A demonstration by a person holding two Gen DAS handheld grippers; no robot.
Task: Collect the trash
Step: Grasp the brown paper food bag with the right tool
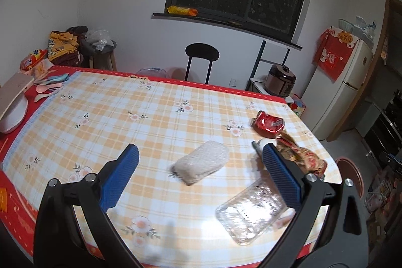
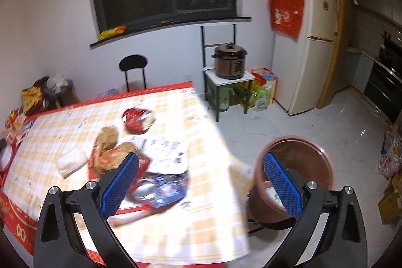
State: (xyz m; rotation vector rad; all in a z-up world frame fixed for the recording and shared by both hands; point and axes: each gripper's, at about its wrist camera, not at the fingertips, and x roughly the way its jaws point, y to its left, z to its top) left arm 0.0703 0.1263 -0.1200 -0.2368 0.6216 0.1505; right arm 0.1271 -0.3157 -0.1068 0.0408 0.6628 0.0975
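Observation:
Trash lies on the checked tablecloth [image 1: 113, 117]. In the left wrist view a white bubble-wrap bundle [image 1: 202, 162] sits between the fingers of my open left gripper [image 1: 199, 165]. A clear plastic container [image 1: 251, 210] lies near its right finger, with a red wrapper [image 1: 268, 123] and a brown wrapper [image 1: 304, 155] beyond. My right gripper [image 2: 201, 170] is open above the table's right edge. Below it lie a blue foil wrapper [image 2: 160, 190], white printed paper [image 2: 163, 152], brown wrappers [image 2: 110, 147], a white wad [image 2: 71, 162] and the red wrapper [image 2: 137, 118]. A brown bin [image 2: 296, 175] stands on the floor behind its right finger.
Spoons [image 1: 49, 86] and a white dish [image 1: 13, 112] lie at the table's far left. A black chair [image 1: 201, 59] stands behind the table. A rice cooker [image 2: 230, 60] on a small stand, bags and a fridge [image 2: 309, 47] line the right wall.

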